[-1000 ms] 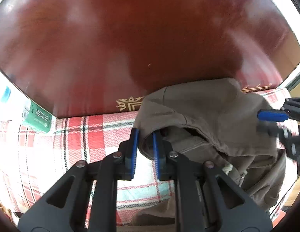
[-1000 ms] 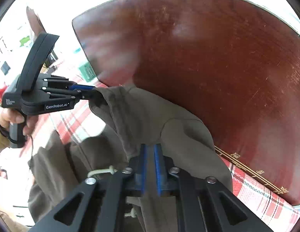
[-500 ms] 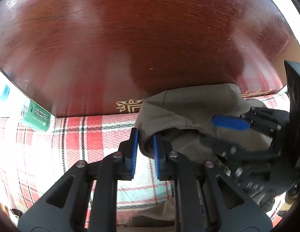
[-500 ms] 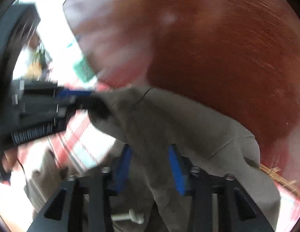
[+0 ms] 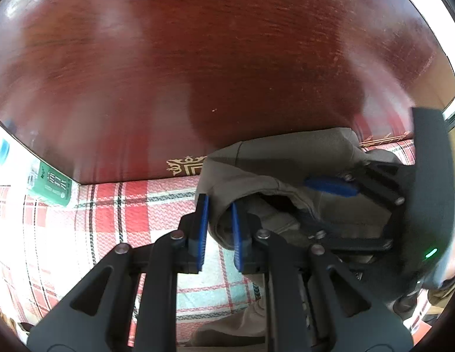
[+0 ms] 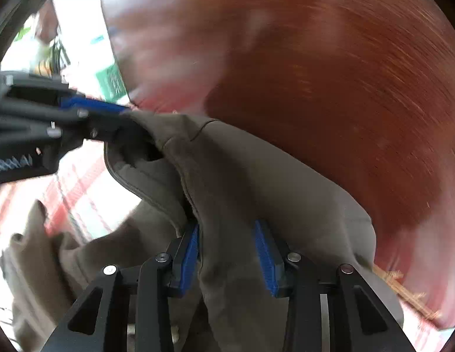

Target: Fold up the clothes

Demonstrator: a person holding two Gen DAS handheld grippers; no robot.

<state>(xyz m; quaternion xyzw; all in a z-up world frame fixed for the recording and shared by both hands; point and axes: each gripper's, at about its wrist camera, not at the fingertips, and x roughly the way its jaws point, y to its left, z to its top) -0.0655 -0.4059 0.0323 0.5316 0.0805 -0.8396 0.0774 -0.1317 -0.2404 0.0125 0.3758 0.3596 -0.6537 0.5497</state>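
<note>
Right gripper: since a second ago the black two-finger right gripper with blue pads [image 6: 227, 252] has swung in close beside the left one and dropped toward the bed — its jaws have just been opening, and a ridge of cloth sits between the spread pads without being pinched.
Left gripper: the matching black left gripper with blue pads [image 5: 218, 226] has not shifted; its jaws are drawn together on a bunched edge of the garment, clamped firmly.
Garment: the olive-brown hooded sweatshirt of soft jersey [image 6: 256, 176] lies heaped on the bed against the headboard, one edge lifted by the left gripper, the rest sagging down toward the lower left of the right wrist view.
Bedding: a red, white and pale-blue checked bedspread [image 5: 110, 220] shows bare beside the sweatshirt.
Headboard: a glossy dark red wooden headboard with a gold ornament [image 5: 198, 73] stands just behind the cloth.
Green box: a small green printed carton [image 5: 51, 184] sits off at the headboard's left end, well apart.
Meaning: the right side looks to have let go — only the left holds now, so a fresh right-hand grip seems needed before any fold.
Risk: the loose ridge may slump and lose its line.
</note>
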